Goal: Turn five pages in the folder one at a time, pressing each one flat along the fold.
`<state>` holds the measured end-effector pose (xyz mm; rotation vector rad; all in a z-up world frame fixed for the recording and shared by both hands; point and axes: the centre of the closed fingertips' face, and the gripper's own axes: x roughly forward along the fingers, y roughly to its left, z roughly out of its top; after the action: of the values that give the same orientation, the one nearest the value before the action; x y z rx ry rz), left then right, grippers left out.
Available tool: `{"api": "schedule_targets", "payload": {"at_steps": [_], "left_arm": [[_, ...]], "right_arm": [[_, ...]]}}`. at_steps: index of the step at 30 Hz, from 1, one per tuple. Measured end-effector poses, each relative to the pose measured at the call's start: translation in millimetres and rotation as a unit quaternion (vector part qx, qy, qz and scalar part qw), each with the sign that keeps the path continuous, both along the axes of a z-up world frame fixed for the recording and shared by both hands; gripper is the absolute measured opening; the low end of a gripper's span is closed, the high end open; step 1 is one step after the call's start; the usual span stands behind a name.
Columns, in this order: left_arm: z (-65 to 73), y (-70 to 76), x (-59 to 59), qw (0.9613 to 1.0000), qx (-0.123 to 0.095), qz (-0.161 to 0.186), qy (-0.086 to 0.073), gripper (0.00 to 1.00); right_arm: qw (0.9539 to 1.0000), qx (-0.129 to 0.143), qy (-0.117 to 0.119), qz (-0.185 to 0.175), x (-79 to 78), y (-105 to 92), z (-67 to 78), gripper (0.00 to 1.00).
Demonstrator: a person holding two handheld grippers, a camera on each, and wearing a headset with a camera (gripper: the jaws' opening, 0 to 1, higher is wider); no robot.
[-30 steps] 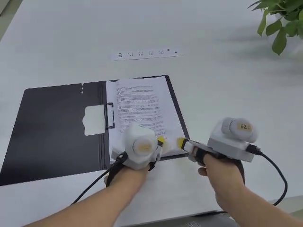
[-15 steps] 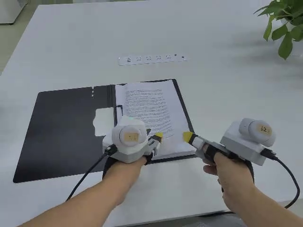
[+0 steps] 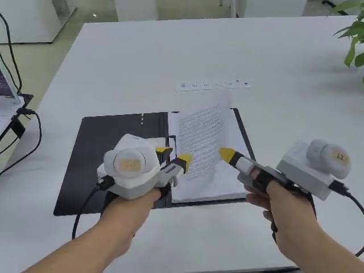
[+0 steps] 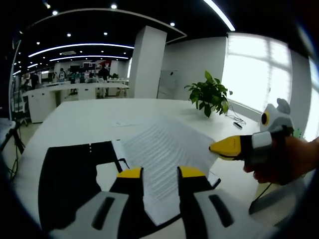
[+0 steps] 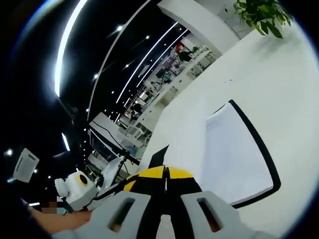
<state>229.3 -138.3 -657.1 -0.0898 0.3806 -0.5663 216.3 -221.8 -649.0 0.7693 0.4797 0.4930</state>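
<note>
Folder: the folder lies open and flat on the tabletop, under and ahead of both hand-held grippers. Its spread runs from side to side, and its spine points away from the person.
Black cover: it is bare and lies out to the left of the left hand-held gripper.
Page: one page is lifted off the stack of sheets, between the two hand-held grippers. Its long axis runs along the spine. Its free right edge is raised and the sheet bows upward, with its far end the highest part.
Right hand-held gripper: the right hand-held gripper has its jaws pressed together, the yellow tips meeting on the page's right edge. It holds that edge above the stack.
Left hand-held gripper: its jaws stand apart with nothing between them. The tips sit just left of the lifted page, near the spine. Whether they touch the paper cannot be told.
Change: half a second ago the page lay flat on the stack, and both hand-held grippers sat at its near edge. Now the right edge is up and the left one sits further toward the spine.
Beyond: a white power strip lies on the tabletop past the folder's far edge, well ahead of both tips. A potted plant stands farther off to the right.
</note>
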Motion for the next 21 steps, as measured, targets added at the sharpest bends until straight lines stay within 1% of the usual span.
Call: {"api": "schedule_targets", "payload": {"at_steps": [1,2,3,4,5,6,7,8,9,12,14,15,18,19,21], "left_arm": [[2.7,6.9,-1.2,1.0000,0.002,0.002,-0.003,0.25],[5.2,17.2,-2.6,0.9999,0.007,0.006,-0.006,0.25],[5.9,21.0,-3.0,0.9999,0.008,0.008,-0.007,0.25],[8.0,32.4,-4.1,0.9998,0.012,0.012,-0.011,0.26],[8.5,35.6,-4.7,0.9997,0.014,0.013,-0.012,0.26],[10.4,49.6,-8.6,0.9995,0.022,0.018,-0.013,0.25],[10.5,56.2,-10.2,0.9994,0.026,0.019,-0.014,0.25],[10.6,67.2,-12.0,0.9991,0.031,0.025,-0.017,0.25],[10.8,73.7,-13.7,0.9989,0.032,0.028,-0.017,0.25],[9.6,94.8,-18.2,0.9984,0.035,0.042,-0.016,0.25],[8.8,107.3,-22.5,0.9980,0.036,0.048,-0.017,0.25],[6.8,115.4,-24.8,0.9976,0.039,0.054,-0.015,0.25],[6.1,130.3,-30.7,0.9970,0.039,0.066,-0.014,0.25],[5.8,136.3,-34.2,0.9966,0.040,0.071,-0.012,0.25],[4.7,143.1,-36.7,0.9962,0.040,0.077,-0.011,0.26]], "right_arm": [[1.0000,0.001,-0.001,0.003,0.2,3.4,0.6,0.00],[0.9999,0.003,-0.002,0.012,0.6,13.2,2.0,0.00],[0.9998,0.003,-0.003,0.019,0.9,20.2,2.6,0.00],[0.9996,0.000,-0.005,0.028,0.7,30.9,3.4,0.00],[0.9994,0.002,-0.006,0.033,0.5,37.5,4.3,0.00],[0.9990,0.002,-0.005,0.045,0.0,48.4,4.1,0.00],[0.9985,-0.001,-0.006,0.054,-0.4,55.8,4.0,0.00],[0.9980,-0.004,-0.008,0.063,-0.9,66.9,4.1,0.00],[0.9974,-0.004,-0.008,0.072,-1.5,74.7,4.0,0.00],[0.9949,-0.013,-0.004,0.100,-3.5,102.7,-1.4,0.00],[0.9938,-0.017,-0.001,0.110,-4.2,115.2,-5.0,0.00],[0.9930,-0.017,0.003,0.117,-5.1,123.6,-7.7,0.00],[0.9905,-0.027,0.009,0.134,-8.3,139.3,-14.9,0.00],[0.9895,-0.031,0.009,0.141,-9.4,147.1,-17.6,0.00],[0.9880,-0.036,0.017,0.149,-10.8,158.3,-24.2,0.00]]}}
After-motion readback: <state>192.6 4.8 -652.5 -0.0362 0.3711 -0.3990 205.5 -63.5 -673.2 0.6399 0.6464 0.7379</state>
